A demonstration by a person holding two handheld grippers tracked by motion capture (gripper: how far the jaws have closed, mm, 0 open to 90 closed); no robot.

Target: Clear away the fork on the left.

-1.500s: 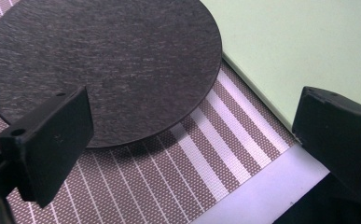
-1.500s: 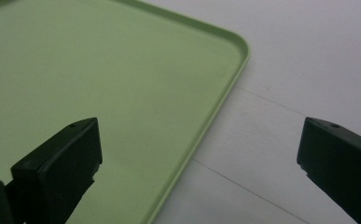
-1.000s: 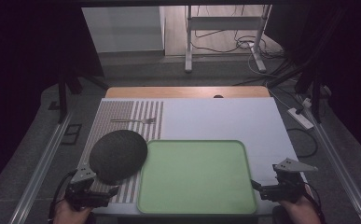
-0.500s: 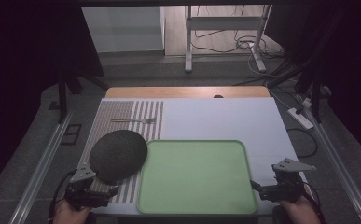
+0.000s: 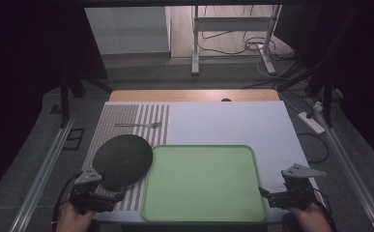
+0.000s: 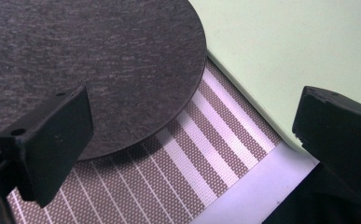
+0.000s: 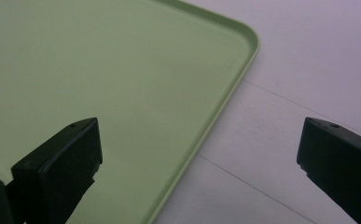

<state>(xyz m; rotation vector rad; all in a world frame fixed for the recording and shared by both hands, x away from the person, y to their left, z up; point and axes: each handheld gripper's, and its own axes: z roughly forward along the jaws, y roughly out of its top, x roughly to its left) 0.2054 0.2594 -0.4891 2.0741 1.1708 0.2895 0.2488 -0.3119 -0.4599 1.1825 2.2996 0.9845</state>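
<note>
A light green tray (image 5: pixel 204 183) lies flat at the table's near middle, nothing on it. A dark round mat (image 5: pixel 122 160) rests to its left on a striped placemat (image 5: pixel 141 121), its edge touching the tray's left rim. A fork (image 5: pixel 138 125) lies across the placemat farther back. My left gripper (image 5: pixel 111 199) sits low at the near left, open, its jaws spanning the round mat's (image 6: pixel 89 70) near edge and the tray's corner (image 6: pixel 281 56). My right gripper (image 5: pixel 267 195) is open at the tray's near right edge (image 7: pixel 201 144), with nothing between its jaws.
A white cloth (image 5: pixel 228 125) covers the table, with a wooden strip (image 5: pixel 194 95) at the far edge. A power strip (image 5: pixel 311 122) and cables lie on the floor to the right. Metal rails run along both sides.
</note>
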